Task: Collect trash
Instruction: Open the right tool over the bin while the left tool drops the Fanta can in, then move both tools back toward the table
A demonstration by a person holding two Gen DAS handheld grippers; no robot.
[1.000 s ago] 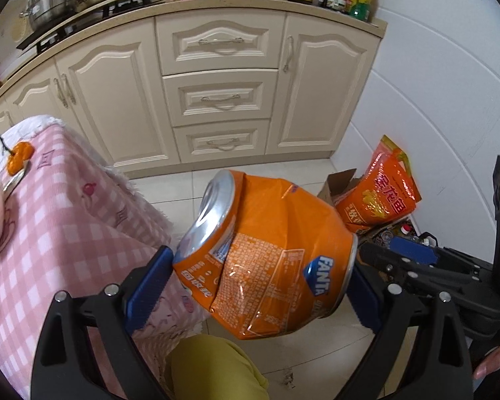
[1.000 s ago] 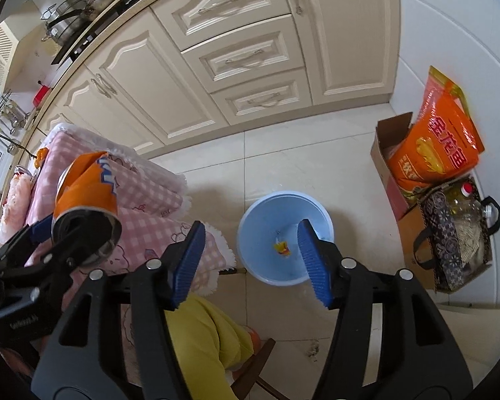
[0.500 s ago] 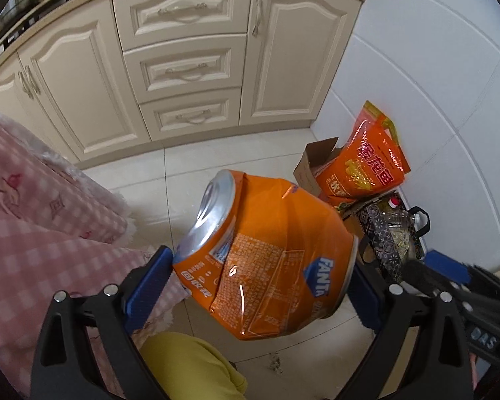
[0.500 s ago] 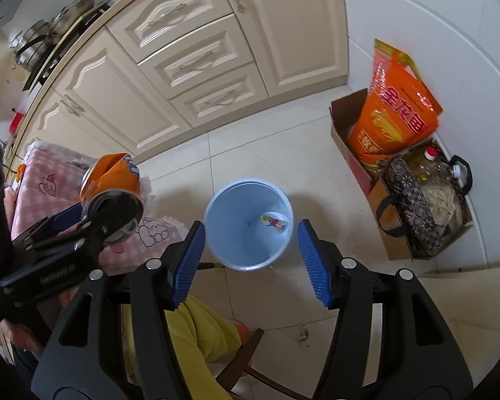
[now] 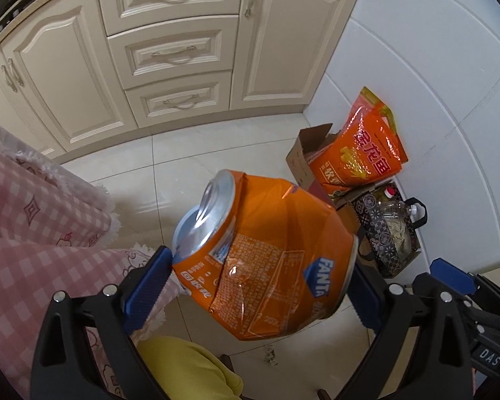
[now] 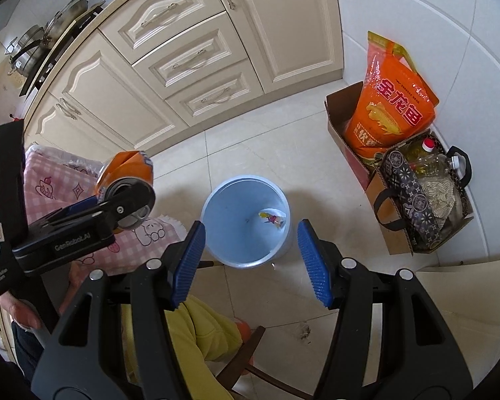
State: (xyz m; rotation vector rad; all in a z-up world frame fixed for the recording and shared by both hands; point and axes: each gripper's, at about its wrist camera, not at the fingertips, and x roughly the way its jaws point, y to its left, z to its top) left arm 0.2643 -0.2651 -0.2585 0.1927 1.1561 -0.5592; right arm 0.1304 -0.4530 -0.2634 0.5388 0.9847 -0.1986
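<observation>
Cream kitchen cabinets (image 5: 170, 50) with three drawers run along the back, meeting a pale tiled floor (image 6: 266, 146) and a white tiled wall on the right. Against that wall stands an open cardboard box (image 6: 341, 116) holding an orange rice bag (image 6: 393, 103), and just beside it a dark patterned tote (image 6: 413, 196) with a clear oil bottle (image 6: 433, 163) lying in it. A pink checked tablecloth (image 5: 26, 233) hangs over a table edge on the left. The left gripper (image 5: 260, 283) is clamped on a crumpled orange Fanta can (image 5: 266, 260), its blue pads pressing the can's two ends, so the can lies sideways in the air with its silver top toward the tablecloth. From the left wrist view the can blocks the floor straight ahead, and the bin cannot be seen at all. The right wrist view shows what is hidden there: a light blue bin (image 6: 216, 200) standing on the floor, with a small colourful scrap (image 6: 271, 218) at its bottom, and the can held off to the bin's left, above the tablecloth's edge, not over the opening. The right gripper (image 6: 250, 263) has its jaws apart with nothing between them, framing the bin's near rim. A yellow-clad leg (image 6: 200, 330) and a chair's wooden edge (image 6: 246, 353) sit below it. Pots (image 6: 40, 43) on a stove show only in this view.
</observation>
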